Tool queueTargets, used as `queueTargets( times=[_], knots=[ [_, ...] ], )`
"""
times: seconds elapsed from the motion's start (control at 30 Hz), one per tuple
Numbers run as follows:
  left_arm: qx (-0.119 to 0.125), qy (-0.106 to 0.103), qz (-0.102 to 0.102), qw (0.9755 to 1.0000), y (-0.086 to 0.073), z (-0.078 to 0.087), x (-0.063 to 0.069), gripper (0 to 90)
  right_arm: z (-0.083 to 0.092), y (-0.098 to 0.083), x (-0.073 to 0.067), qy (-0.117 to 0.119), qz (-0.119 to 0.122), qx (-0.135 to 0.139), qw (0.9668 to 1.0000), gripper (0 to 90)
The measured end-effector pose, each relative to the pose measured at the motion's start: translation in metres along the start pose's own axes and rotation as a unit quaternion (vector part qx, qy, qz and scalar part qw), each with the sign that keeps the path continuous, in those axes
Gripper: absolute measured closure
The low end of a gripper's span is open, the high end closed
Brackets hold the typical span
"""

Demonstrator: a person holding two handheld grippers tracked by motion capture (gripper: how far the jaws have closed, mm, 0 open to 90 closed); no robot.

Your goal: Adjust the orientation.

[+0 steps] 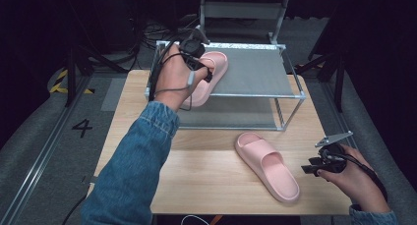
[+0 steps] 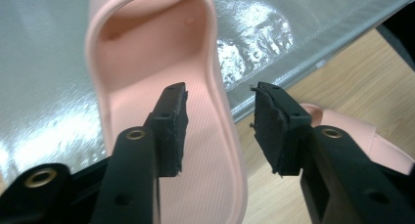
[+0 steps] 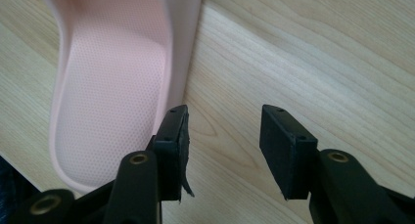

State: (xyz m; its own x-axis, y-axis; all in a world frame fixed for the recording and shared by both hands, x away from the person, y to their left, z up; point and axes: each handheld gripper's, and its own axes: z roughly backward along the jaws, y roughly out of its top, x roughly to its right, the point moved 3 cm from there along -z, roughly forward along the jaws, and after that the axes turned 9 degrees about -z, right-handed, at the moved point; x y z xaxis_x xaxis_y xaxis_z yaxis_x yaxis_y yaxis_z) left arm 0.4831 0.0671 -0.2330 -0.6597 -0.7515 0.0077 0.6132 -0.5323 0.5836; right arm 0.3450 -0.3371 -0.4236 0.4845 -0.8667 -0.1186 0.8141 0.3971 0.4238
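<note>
A pink slipper [image 1: 219, 63] lies on the top shelf of a metal shoe rack [image 1: 255, 94], its heel hanging over the shelf's front edge. My left gripper [image 1: 204, 70] is over that slipper. In the left gripper view the slipper [image 2: 147, 53] rests on the silver shelf [image 2: 44, 87], and the left gripper [image 2: 220, 126] stands open with the slipper's side rim in the gap, pads not pressing. The second pink slipper [image 1: 268, 166] lies on the wooden table [image 1: 206, 176]. My right gripper [image 1: 309, 168] is open just right of it; its view puts this slipper [image 3: 107, 87] beside the right gripper [image 3: 222, 145].
The rack has a lower grey shelf [image 1: 231, 114] under the top one. The second slipper [image 2: 386, 145] also lies on the table [image 2: 352, 82] below the rack. A blue denim sleeve [image 1: 133, 161] crosses the table's left half. Dark floor and cables surround the table.
</note>
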Motion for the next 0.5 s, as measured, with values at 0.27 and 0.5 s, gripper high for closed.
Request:
queueTargets(
  times=[0.27, 0.5],
  knots=[
    [0.03, -0.013, -0.001, 0.9995, -0.045, 0.019, -0.001, 63.1, -0.002, 0.001, -0.001, -0.002, 0.004, -0.004, 1.0, 54.6],
    [0.025, -0.028, -0.025, 0.999, -0.073, 0.029, 0.007, 70.5, -0.003, 0.002, -0.003, -0.002, 0.005, -0.005, 1.0, 54.6]
  ],
)
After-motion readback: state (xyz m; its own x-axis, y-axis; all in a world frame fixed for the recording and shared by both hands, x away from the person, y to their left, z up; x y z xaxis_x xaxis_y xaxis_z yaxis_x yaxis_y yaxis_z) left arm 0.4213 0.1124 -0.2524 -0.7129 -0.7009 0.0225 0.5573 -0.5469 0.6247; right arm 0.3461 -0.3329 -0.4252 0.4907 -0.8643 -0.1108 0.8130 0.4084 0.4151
